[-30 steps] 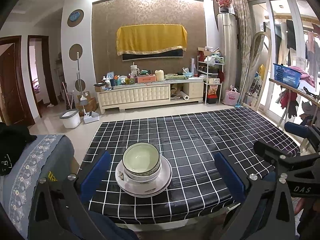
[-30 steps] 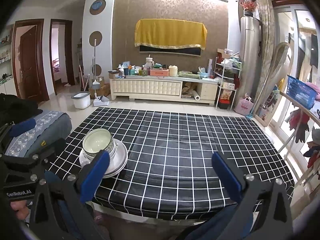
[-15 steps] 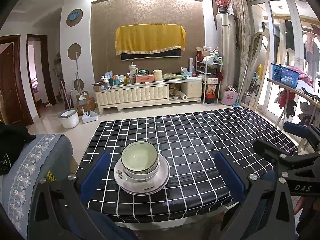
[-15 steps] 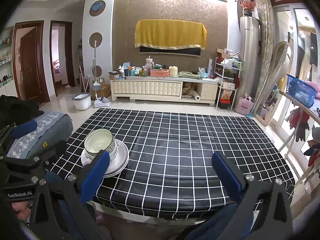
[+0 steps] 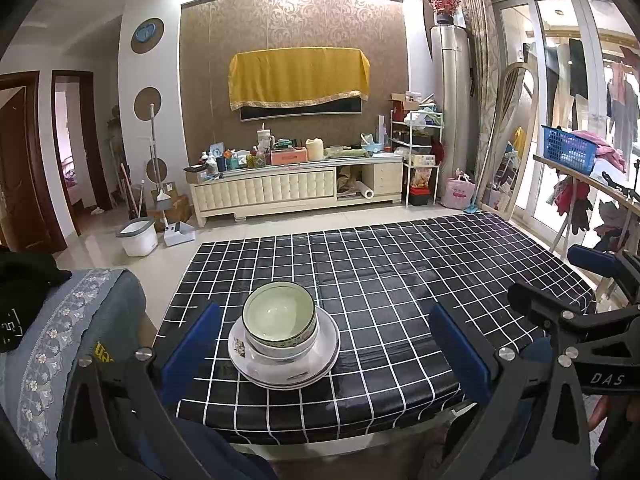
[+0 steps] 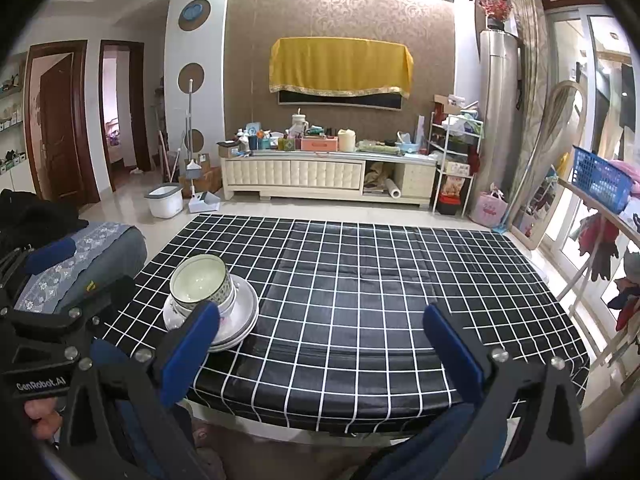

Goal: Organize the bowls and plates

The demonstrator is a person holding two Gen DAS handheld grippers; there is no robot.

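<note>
A stack of bowls (image 5: 279,320) sits on a stack of white plates (image 5: 318,364) near the front left of the black checked table (image 5: 400,280). My left gripper (image 5: 324,344) is open and empty, held back from the table edge with the stack between its blue fingers. My right gripper (image 6: 320,344) is open and empty over the table's front edge; the bowls (image 6: 200,284) and plates (image 6: 242,316) lie just behind its left finger. Each gripper shows at the other view's edge.
A grey cushioned seat (image 5: 60,340) with a black garment stands left of the table. A drying rack with a blue basket (image 6: 600,184) stands to the right. A TV cabinet (image 5: 296,188) lines the far wall.
Both grippers have drifted slightly; the stack sits a touch higher in the left wrist view. Nothing was grasped or released.
</note>
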